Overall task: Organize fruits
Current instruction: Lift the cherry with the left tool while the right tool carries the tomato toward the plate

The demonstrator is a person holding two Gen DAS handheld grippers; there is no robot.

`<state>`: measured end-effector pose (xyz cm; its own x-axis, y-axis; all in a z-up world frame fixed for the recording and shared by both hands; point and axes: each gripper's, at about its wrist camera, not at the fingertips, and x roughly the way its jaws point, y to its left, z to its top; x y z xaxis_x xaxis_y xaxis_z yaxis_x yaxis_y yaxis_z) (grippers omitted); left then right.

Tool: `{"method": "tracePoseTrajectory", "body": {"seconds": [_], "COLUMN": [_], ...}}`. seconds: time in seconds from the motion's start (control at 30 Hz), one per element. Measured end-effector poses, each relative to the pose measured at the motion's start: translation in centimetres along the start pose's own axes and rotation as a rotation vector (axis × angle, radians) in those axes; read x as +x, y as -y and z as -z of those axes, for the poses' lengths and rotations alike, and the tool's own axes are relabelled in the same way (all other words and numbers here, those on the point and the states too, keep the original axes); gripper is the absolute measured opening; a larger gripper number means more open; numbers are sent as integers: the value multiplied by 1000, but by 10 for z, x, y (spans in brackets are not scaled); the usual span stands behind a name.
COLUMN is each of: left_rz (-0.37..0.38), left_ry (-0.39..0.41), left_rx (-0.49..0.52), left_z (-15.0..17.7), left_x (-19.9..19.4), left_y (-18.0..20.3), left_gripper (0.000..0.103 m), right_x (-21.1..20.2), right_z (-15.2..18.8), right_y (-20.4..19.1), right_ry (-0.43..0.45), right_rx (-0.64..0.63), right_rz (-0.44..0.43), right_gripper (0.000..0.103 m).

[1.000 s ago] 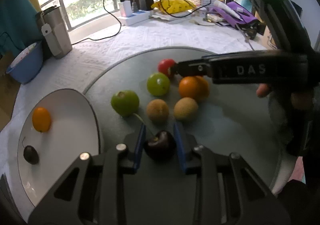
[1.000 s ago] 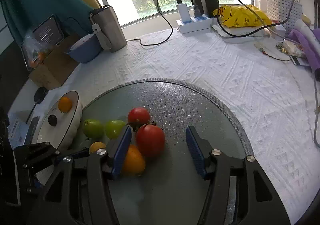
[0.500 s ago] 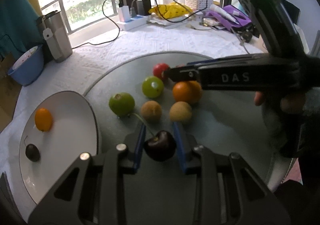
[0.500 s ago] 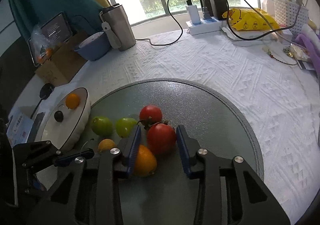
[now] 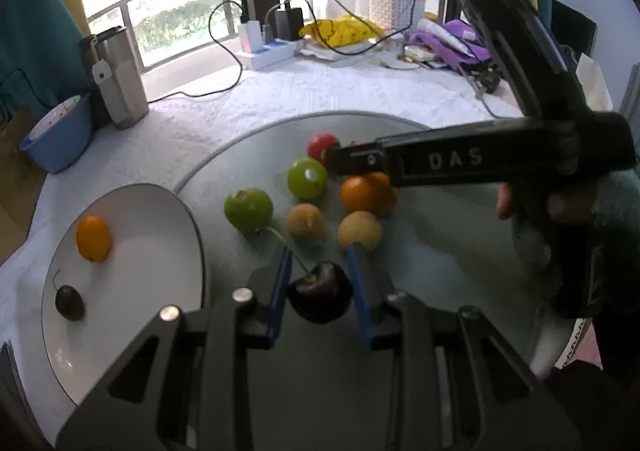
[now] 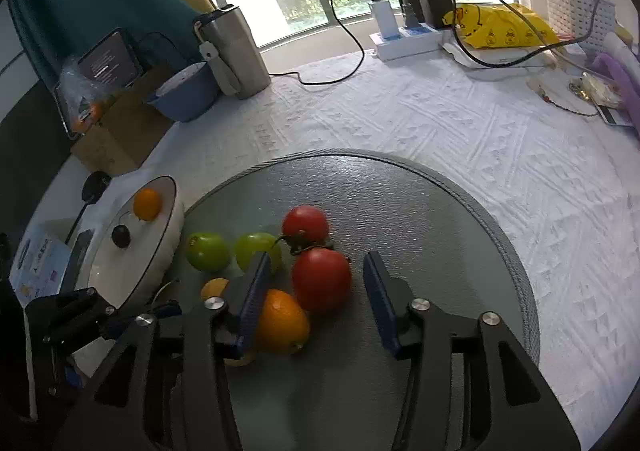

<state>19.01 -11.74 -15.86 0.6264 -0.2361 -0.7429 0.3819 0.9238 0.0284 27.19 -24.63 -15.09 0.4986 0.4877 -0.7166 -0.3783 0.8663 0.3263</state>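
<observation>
My left gripper (image 5: 318, 283) is shut on a dark cherry (image 5: 320, 297) over the round glass disc (image 5: 440, 291). My right gripper (image 6: 316, 263) straddles a red tomato (image 6: 322, 279) lying on the disc. Its jaws are opening, with a gap between each pad and the tomato. A second tomato (image 6: 306, 223), an orange (image 6: 282, 321), two green fruits (image 5: 248, 209) (image 5: 307, 178) and two brownish fruits (image 5: 305, 221) (image 5: 359, 231) lie close together. The white plate (image 5: 132, 291) at the left holds a kumquat (image 5: 93, 238) and another cherry (image 5: 70, 303).
A blue bowl (image 5: 56, 139) and a steel tumbler (image 5: 120, 79) stand at the back left. A power strip (image 5: 268, 51) with cables, a yellow bag (image 5: 344, 31) and a white basket (image 5: 390, 9) line the far edge. A cardboard box (image 6: 120, 131) sits off the table's left.
The right jaws closed in around the red tomato, then spread apart again. The tomato stays on the disc. The left gripper keeps its hold on the cherry and has hardly moved.
</observation>
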Motion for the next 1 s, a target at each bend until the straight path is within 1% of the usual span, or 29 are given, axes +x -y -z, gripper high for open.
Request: {"method": "tracePoseTrajectory", "body": {"seconds": [0.03,0.1,0.43,0.7,1.0], "left_rz": [2,4,5,-5,-36], "left_ry": [4,10,46,87,145], "left_rx": [0,0,8,12,13], "left_z": [0,-1,-3,-5,-7], "left_x": [-1,-2,-14,-30,-57], "left_y": [0,-1,-1,1,1], "left_gripper": [30,30,30,30,30], "right_x": [-1,-1,-11,-30,-61], "right_z": [0,1,5,4,3], "right_y": [-1,-3,-15,-29,-47], "right_ry": [2,2,18,63,123], "right_rx": [1,-8,-40,-74,-116], "right_rz": [-2,20,34,58,61], "right_gripper": [41,31,31,31,31]}}
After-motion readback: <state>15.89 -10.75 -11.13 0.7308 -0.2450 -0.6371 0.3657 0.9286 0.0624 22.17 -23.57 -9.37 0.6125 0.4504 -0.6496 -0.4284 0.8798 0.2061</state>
